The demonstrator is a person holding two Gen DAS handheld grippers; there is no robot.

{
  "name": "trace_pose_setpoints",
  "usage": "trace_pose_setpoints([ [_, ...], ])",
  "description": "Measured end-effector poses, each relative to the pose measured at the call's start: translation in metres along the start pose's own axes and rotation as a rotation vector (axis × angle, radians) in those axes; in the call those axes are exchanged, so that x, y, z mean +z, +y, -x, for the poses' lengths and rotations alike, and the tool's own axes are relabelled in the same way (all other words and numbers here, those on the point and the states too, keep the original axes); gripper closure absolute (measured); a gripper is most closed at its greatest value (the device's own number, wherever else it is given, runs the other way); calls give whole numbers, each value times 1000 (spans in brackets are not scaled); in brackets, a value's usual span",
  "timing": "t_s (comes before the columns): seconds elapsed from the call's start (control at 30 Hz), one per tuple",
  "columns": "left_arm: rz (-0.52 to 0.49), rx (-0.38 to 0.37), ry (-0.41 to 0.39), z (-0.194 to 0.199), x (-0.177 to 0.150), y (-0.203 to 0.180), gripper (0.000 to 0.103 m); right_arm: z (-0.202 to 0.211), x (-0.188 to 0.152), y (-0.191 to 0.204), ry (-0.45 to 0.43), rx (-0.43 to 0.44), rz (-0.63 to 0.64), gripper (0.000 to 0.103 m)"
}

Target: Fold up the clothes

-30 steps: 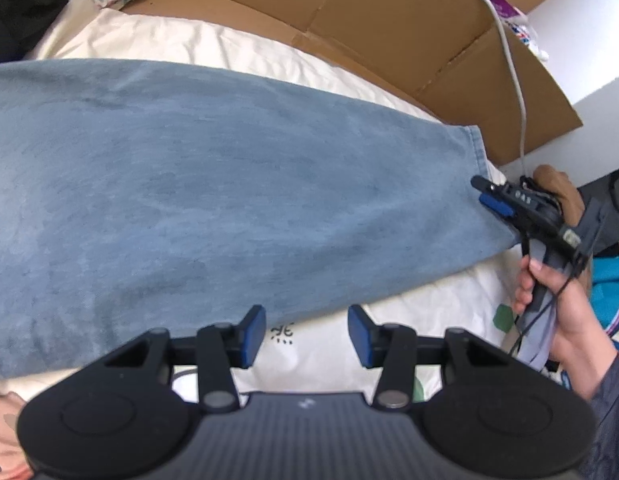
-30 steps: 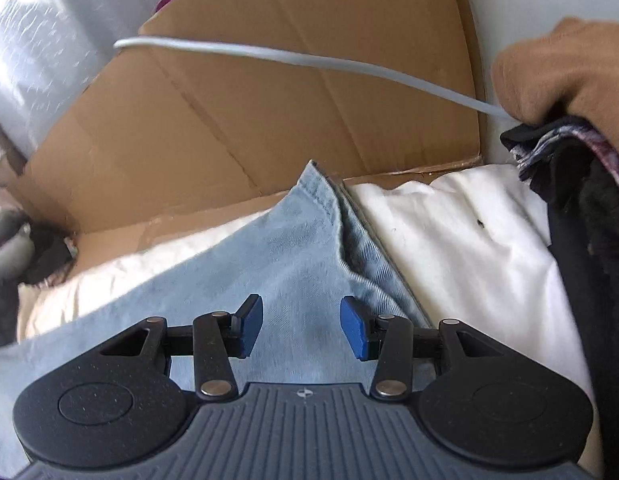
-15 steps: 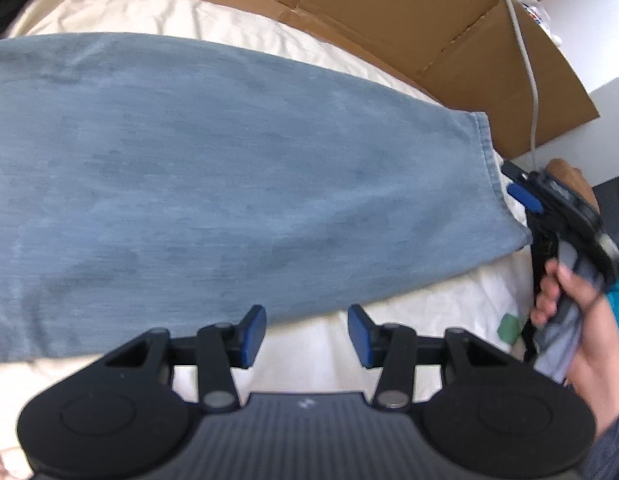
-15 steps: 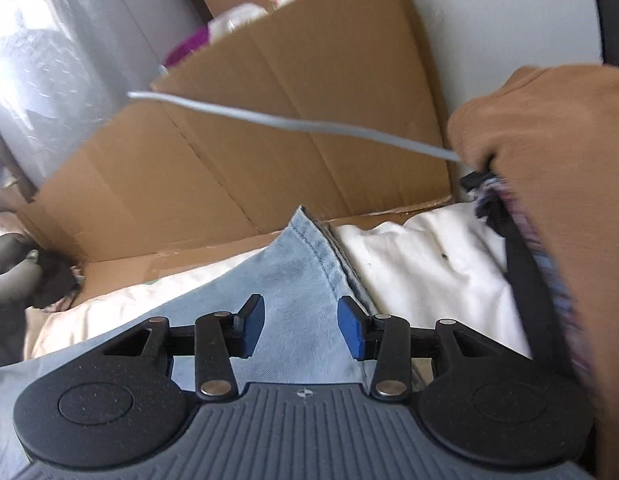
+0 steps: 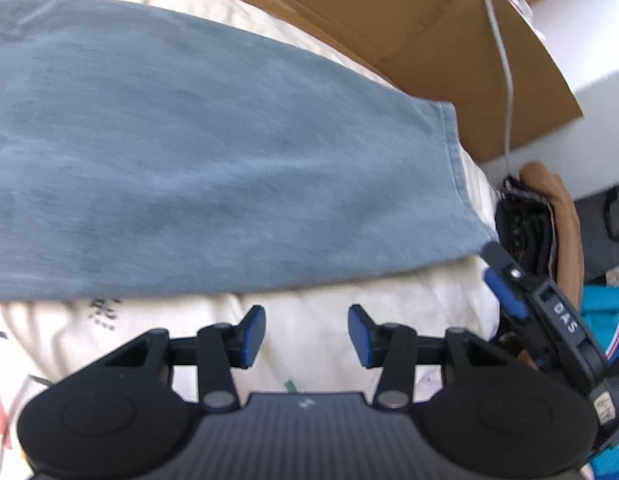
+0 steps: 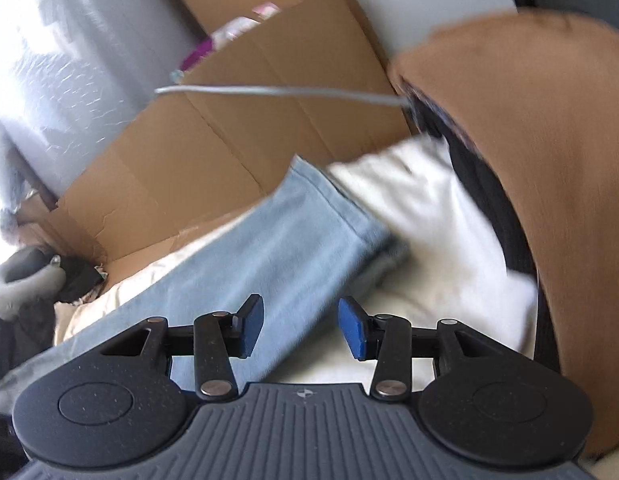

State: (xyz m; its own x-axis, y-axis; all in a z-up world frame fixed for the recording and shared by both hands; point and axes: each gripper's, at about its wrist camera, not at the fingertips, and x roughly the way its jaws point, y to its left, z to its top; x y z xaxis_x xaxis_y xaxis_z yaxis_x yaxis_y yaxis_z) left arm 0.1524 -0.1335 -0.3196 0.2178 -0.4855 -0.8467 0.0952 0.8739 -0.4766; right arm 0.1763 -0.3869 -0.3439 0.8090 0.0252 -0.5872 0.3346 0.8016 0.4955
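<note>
Approaching the grasp stage of the fold: blue denim garment [image 5: 229, 168] lies flat across the cream sheet [image 5: 317, 312], stretching from the left of the left wrist view to its hemmed end at right, with the left gripper [image 5: 306, 332] hovering over bare sheet just beside the near edge, jaws spread and empty. Right gripper [image 6: 301, 326] hangs near the hem corner, jaws likewise spread with nothing pinched; next move, by my reading, is for each to close on the near edge or hem before lifting it over. Legible writing: "DAS" on the right gripper's body; dark characters printed on the sheet, unreadable.
</note>
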Motion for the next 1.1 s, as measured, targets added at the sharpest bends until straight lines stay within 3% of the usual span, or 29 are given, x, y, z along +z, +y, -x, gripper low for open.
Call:
trace_pose_setpoints([
  [0.13,-3,-21,-1,-13,-11,-3,55,-16,-8,-13,48,52,-79,54],
  [0.3,-18,-45,-22,-26,-19,-6,54,-38,-14,-8,108,103,-45,54],
  [0.43,2,-58,-57,-33,-18,-5,52,-53,-14,-9,153,137,-88,57],
  [0.5,21,-63,-74,-32,-19,-3,52,-58,-12,-6,168,159,-96,93],
  [0.57,33,-66,-88,-31,-20,-2,52,-57,-9,-2,179,154,-83,98],
  [0.87,-16,-88,-118,-28,-19,-10,52,-47,17,8,146,215,-29,99],
  [1.1,-87,-99,-205,-18,-14,-30,52,-50,35,14,138,187,-8,99],
])
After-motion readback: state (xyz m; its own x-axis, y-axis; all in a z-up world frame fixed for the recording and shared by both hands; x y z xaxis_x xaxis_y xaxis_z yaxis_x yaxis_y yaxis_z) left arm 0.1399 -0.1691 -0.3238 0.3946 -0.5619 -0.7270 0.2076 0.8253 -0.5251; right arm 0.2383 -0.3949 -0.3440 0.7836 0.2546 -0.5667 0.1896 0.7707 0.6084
